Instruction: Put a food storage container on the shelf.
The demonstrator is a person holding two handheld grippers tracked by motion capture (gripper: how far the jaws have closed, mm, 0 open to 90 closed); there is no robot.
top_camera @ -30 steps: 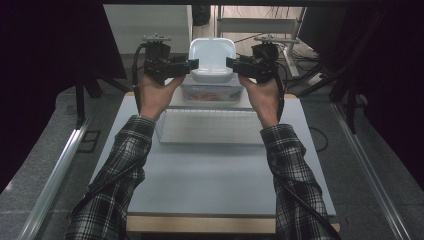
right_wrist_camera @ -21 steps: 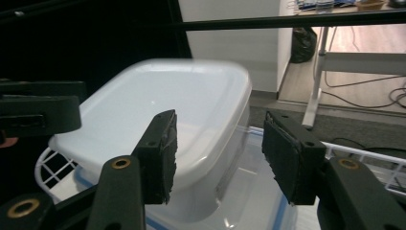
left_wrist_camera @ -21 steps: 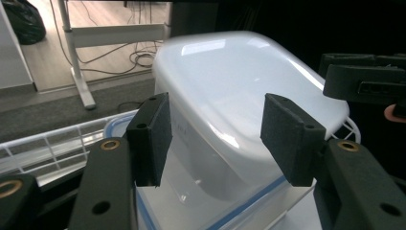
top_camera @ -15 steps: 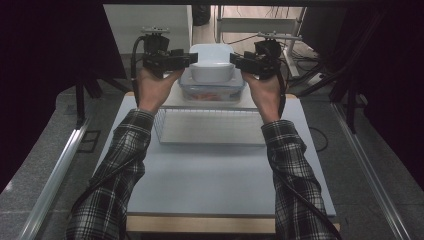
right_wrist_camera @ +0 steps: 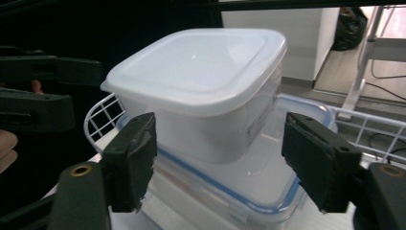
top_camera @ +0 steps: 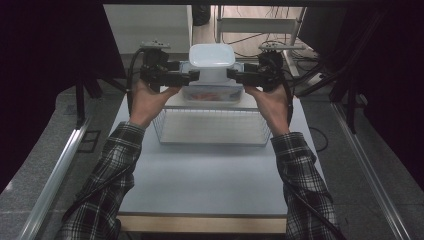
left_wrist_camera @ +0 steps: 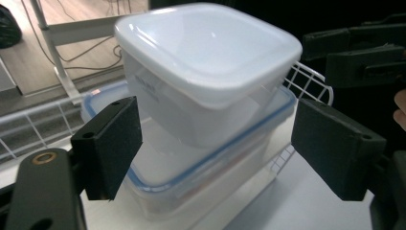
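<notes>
A square tub with a white lid (top_camera: 212,57) (left_wrist_camera: 206,62) (right_wrist_camera: 201,67) stands on a flatter clear container with a blue-rimmed lid (top_camera: 210,94) (left_wrist_camera: 191,177) (right_wrist_camera: 268,191) at the far end of the table. My left gripper (top_camera: 194,76) (left_wrist_camera: 215,148) is open at the stack's left side, its jaws spread wider than the tub. My right gripper (top_camera: 231,75) (right_wrist_camera: 230,163) is open at the right side in the same way. In each gripper view the jaws frame the stack, and contact cannot be told.
A white wire basket (top_camera: 212,126) (left_wrist_camera: 309,81) (right_wrist_camera: 100,117) lies on the pale table (top_camera: 210,180) just on my side of the stack. Dark curtains flank the table. Shelving legs and cables stand beyond its far edge.
The white-lidded tub has come down slightly onto the flat container. Both grippers rose a little, then dropped back beside the tub.
</notes>
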